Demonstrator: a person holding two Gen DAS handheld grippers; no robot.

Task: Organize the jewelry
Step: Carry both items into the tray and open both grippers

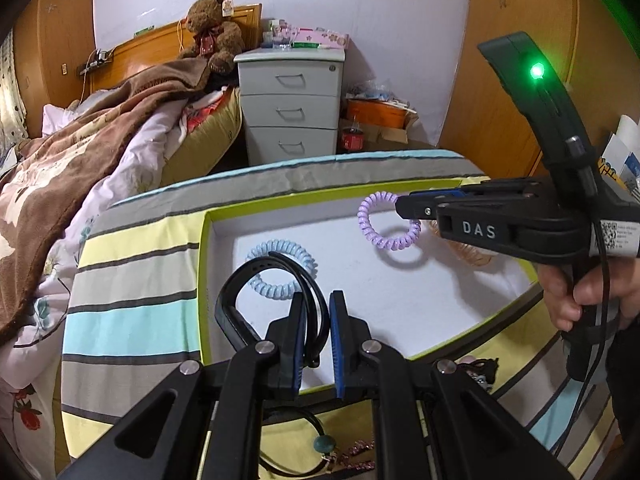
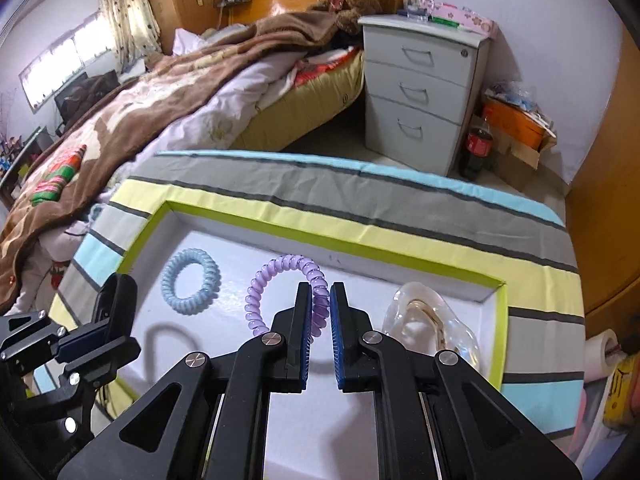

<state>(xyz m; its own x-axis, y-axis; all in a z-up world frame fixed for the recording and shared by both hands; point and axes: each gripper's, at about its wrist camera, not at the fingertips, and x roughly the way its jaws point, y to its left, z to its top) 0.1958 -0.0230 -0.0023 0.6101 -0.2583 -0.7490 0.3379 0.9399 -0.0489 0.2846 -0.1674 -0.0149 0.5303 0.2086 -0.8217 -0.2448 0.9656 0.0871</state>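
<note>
A white tray (image 1: 400, 304) with a lime-green rim lies on a striped cloth. My left gripper (image 1: 318, 298) hangs over its near edge, shut on a looped black band (image 1: 225, 302). Beyond it a light blue coil hair tie (image 1: 272, 292) lies flat on the tray floor. At the right, over the tray's far side, my right gripper (image 1: 400, 202) is shut on a purple coil hair tie (image 1: 368, 224). In the right wrist view the purple coil (image 2: 256, 300) loops up to the left from between the right gripper's (image 2: 321, 290) pads, above the tray (image 2: 502, 332). The blue coil (image 2: 188, 306) lies left of it.
A clear, pinkish plastic piece (image 2: 460, 340) sits in the tray's right end. More jewellery lies on the striped cloth (image 1: 132, 320) below my left gripper, including a teal bead on a black cord (image 1: 324, 444). A bed (image 1: 80, 152), a drawer cabinet (image 1: 292, 112) and a cola bottle (image 2: 476, 148) stand beyond. A hand (image 1: 576, 292) grips the right tool.
</note>
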